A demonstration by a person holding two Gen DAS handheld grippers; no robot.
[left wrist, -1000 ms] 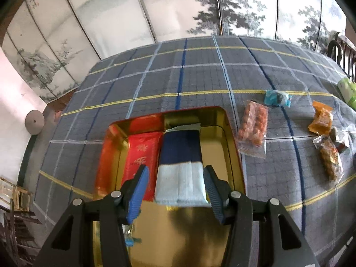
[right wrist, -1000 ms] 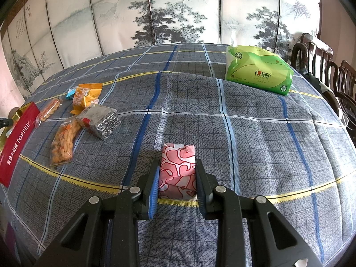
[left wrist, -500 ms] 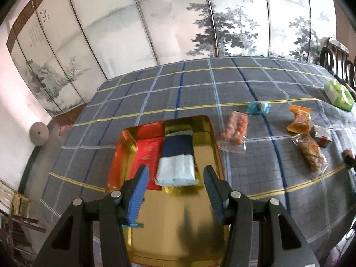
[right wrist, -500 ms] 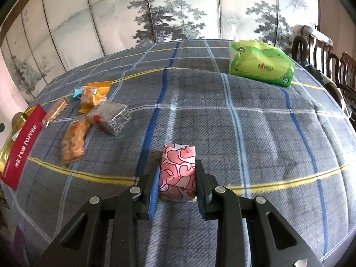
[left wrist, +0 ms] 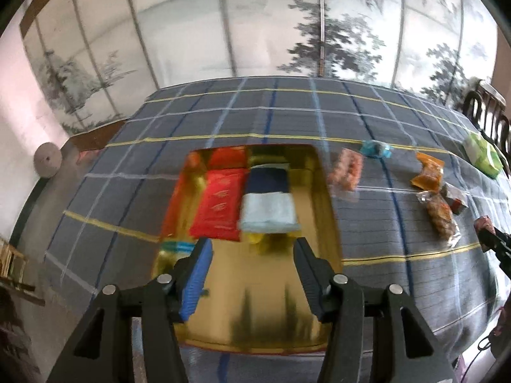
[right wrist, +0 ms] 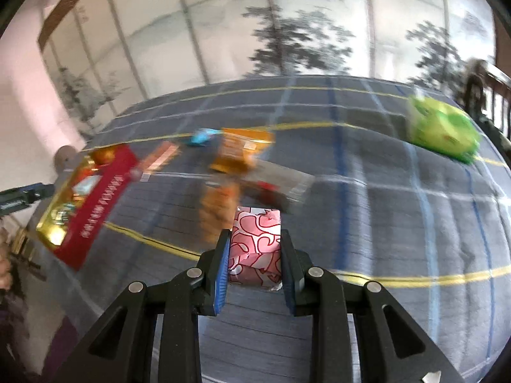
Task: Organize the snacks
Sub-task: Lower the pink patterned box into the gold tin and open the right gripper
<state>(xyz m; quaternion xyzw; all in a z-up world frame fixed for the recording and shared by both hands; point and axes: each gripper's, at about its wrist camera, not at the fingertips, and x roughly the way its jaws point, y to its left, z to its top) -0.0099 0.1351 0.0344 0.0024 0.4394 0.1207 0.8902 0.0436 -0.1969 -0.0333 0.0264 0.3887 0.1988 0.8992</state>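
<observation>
A gold tin (left wrist: 325, 223) lies on the checked cloth, red-sided in the right wrist view (right wrist: 95, 201). Inside it a red packet (left wrist: 222, 206) lies beside a navy and white packet (left wrist: 268, 201). My left gripper (left wrist: 252, 268) hangs above the tin's near half, its jaws opening with nothing between them. My right gripper (right wrist: 254, 258) is shut on a pink and white patterned packet (right wrist: 255, 242), lifted off the cloth. That gripper and its packet (left wrist: 484, 225) show at the right edge of the left wrist view.
Loose snacks lie right of the tin: an orange-ball bag (left wrist: 348, 169), a teal candy (left wrist: 377, 150), an orange packet (left wrist: 428, 172), a clear bag of fried pieces (left wrist: 439, 214). A green tissue pack (right wrist: 444, 131) sits far right. A painted screen backs the table; chairs stand at right.
My left gripper has drawn back and up from the navy and white packet, leaving it in the tin. My right gripper has lifted the pink packet and swung left toward the loose snacks.
</observation>
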